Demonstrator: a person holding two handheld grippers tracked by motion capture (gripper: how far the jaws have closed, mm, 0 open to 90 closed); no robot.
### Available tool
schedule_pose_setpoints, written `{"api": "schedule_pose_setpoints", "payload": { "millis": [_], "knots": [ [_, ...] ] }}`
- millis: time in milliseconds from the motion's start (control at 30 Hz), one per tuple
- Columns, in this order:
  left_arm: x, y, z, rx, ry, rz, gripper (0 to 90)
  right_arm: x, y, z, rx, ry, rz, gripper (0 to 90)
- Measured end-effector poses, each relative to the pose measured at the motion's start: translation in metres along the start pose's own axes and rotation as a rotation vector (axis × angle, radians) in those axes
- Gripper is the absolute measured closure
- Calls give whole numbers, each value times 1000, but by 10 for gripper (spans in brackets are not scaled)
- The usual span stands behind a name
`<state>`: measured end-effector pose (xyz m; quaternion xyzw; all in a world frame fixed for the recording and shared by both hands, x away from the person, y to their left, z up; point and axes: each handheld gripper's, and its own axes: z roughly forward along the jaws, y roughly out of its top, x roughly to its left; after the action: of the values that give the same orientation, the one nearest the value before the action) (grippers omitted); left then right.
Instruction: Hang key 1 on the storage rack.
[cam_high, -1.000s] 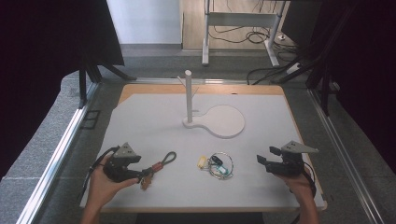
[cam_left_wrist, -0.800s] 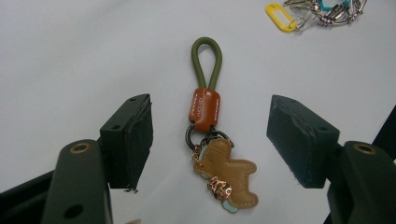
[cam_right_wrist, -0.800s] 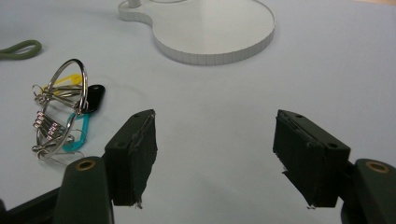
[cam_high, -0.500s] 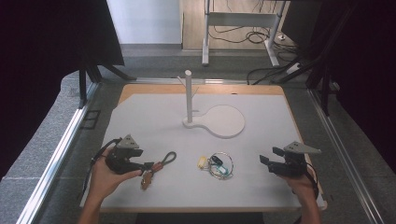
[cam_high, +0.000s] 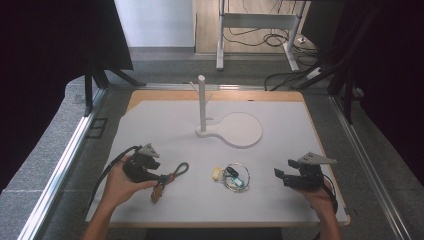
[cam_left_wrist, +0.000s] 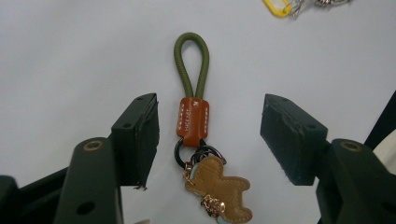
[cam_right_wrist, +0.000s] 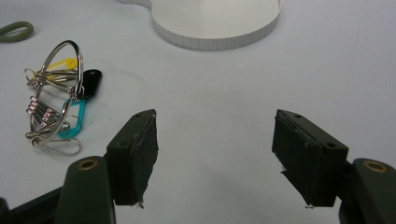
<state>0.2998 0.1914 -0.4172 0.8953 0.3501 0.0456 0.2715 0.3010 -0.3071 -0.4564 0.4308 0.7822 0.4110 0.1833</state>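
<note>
A keychain lies flat on the white mat: an olive cord loop (cam_left_wrist: 191, 60), a brown leather tag (cam_left_wrist: 192, 116) and a tan bear charm (cam_left_wrist: 217, 189). In the high view this keychain (cam_high: 176, 171) sits at the front left. My left gripper (cam_left_wrist: 210, 126) is open, one jaw on each side of the leather tag, not touching it; from above the left gripper (cam_high: 162, 176) points right. My right gripper (cam_right_wrist: 215, 149) stands open with bare mat between its jaws; from above the right gripper (cam_high: 278, 176) is at the front right. A wire ring of small tags (cam_right_wrist: 56, 107) lies to its left.
A white stand with an upright post (cam_high: 202, 102) and a round base (cam_high: 242, 130) occupies the mat's middle back; its base rim (cam_right_wrist: 219, 39) lies ahead of my right gripper. The ring bundle (cam_high: 234, 176) rests between both grippers. Metal rails (cam_high: 65, 165) border the table.
My left gripper has edged right and slightly forward, so its open jaws now straddle the keychain. The right gripper has hardly moved.
</note>
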Motion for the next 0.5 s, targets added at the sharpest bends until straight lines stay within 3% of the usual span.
{"api": "schedule_pose_setpoints", "payload": {
  "millis": [267,500],
  "knots": [
    [7,7,19,62,-31,13,421,-1,0,-3,-5,-4,2,312],
    [18,9,33,129,-89,2,437,0,0,-2,3,-3,-4,314]
  ]
}}
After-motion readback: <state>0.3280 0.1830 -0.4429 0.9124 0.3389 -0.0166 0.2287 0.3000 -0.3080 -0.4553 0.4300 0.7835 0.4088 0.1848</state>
